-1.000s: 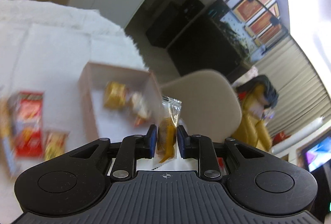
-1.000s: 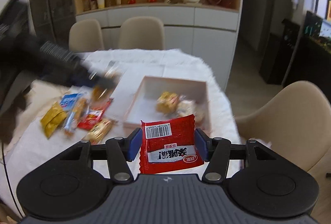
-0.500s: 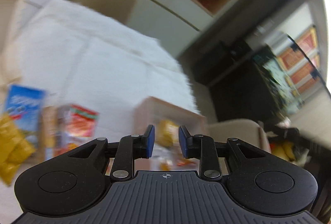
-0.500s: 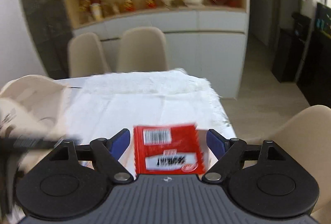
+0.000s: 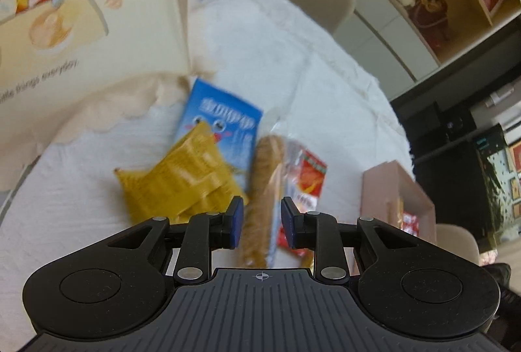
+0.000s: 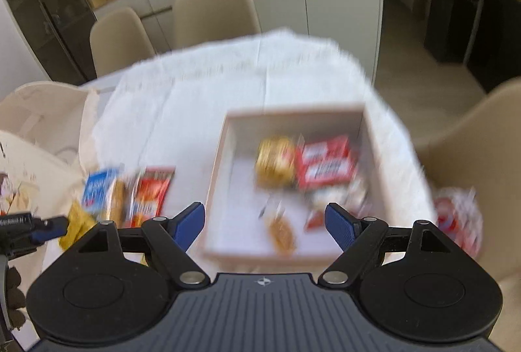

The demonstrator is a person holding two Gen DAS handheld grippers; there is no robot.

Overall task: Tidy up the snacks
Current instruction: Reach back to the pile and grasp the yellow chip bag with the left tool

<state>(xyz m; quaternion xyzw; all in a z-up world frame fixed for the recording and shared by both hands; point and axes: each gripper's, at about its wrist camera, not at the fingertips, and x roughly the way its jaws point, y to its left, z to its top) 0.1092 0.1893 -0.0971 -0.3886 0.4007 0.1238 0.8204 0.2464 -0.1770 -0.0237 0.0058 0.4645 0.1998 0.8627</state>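
My left gripper [image 5: 259, 227] sits low in the left wrist view, its jaws parted a little with nothing clamped. Seen between them is a long biscuit stick pack [image 5: 263, 189] lying on the bench [image 5: 325, 85]. I cannot tell whether the blue pads touch it. Just left of it lies a crumpled yellow snack bag [image 5: 182, 176], overlapping the near end of a blue packet [image 5: 221, 124]. Just right of the stick lies a red packet [image 5: 309, 176]. Farther right, near the frame's right edge, is the pink box [image 5: 387, 189]. A cream tote bag [image 5: 81, 10] with a cartoon child fills the upper left.

My right gripper [image 6: 265, 225] hangs with its jaws spread wide and free, above the near rim of the box [image 6: 215, 176] in the centre of the right wrist view. Inside the box lie a small brown snack [image 6: 281, 233] nearest me, then a gold packet [image 6: 275, 161] and a red barcode packet [image 6: 325, 161] side by side. Beyond the bench stand two beige chairs [image 6: 211, 10].
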